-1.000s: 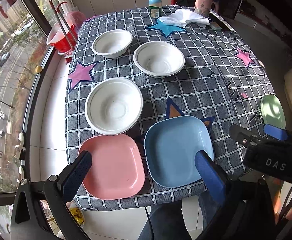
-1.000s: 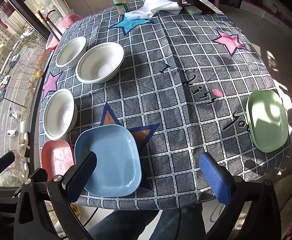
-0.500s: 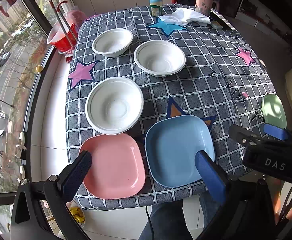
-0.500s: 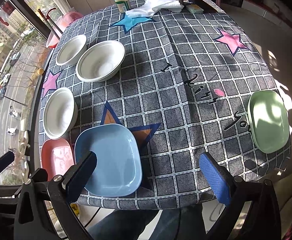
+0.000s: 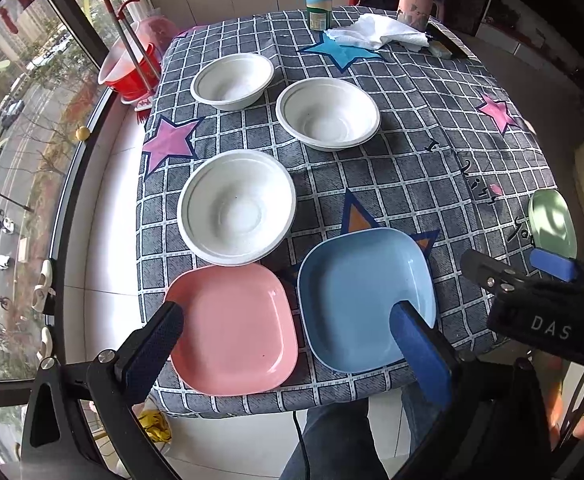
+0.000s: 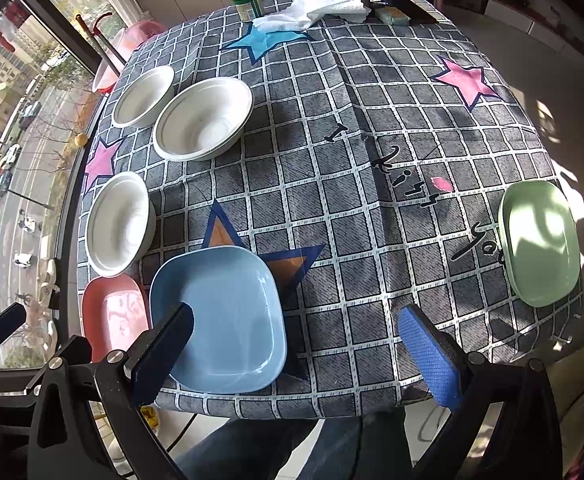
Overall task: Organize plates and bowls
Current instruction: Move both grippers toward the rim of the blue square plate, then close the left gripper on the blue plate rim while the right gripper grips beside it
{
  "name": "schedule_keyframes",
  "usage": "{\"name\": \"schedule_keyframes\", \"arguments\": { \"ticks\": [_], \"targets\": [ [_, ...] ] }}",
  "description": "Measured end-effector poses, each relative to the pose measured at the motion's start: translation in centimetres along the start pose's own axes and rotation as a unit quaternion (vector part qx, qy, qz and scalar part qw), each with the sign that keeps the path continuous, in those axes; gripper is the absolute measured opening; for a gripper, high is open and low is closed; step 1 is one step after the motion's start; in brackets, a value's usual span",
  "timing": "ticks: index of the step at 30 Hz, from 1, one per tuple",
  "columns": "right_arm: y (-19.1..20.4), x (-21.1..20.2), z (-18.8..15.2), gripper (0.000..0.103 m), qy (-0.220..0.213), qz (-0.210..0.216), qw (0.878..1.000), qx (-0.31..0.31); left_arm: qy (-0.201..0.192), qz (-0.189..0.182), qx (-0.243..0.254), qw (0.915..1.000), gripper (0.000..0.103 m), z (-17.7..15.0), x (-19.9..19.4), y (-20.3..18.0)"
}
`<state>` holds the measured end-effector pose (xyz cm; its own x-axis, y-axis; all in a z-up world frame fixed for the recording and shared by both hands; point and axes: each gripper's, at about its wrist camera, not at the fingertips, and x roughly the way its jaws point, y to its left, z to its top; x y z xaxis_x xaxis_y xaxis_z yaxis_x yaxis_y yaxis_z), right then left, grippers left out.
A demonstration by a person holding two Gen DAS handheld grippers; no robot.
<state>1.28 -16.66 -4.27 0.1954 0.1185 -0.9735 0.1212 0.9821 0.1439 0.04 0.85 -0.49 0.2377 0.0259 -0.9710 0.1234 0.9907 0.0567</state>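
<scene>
The pink plate (image 5: 232, 328) and the blue plate (image 5: 365, 300) lay side by side at the near edge of the table (image 6: 371, 152). Three white bowls (image 5: 236, 206) stood behind them, toward the window side. The green plate (image 6: 539, 242) lay well apart, at the right edge. The left gripper (image 5: 288, 344) hung above the two near plates with its jaws wide apart, holding nothing. The right gripper (image 6: 295, 344) was also released and empty, above the near edge of the checked cloth (image 6: 331, 208). A bottle (image 5: 318, 4) and a white towel (image 5: 379, 32) were at the far end.

A checked, star-printed tablecloth (image 6: 331, 184) covers the table beside a large street-facing window (image 5: 16, 128), sunlit.
</scene>
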Motion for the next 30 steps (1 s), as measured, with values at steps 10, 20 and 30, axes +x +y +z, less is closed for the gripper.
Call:
{"name": "schedule_keyframes", "arguments": {
  "ticks": [10, 20, 30],
  "targets": [
    [0.5, 1.7, -0.2, 0.103, 0.026, -0.018, 0.999, -0.013, 0.025, 0.011, -0.023, 0.9994, 0.103, -0.1, 1.1, 0.7],
    [1.7, 4.3, -0.6, 0.103, 0.056, -0.031, 0.997, -0.051, 0.030, 0.000, -0.039, 0.9988, 0.103, -0.3, 1.9, 1.3],
    [2.6, 7.5, -0.7, 0.103, 0.079, -0.052, 0.993, -0.077, 0.035, 0.011, -0.040, 0.9985, 0.103, -0.5, 2.2, 1.7]
  ]
}}
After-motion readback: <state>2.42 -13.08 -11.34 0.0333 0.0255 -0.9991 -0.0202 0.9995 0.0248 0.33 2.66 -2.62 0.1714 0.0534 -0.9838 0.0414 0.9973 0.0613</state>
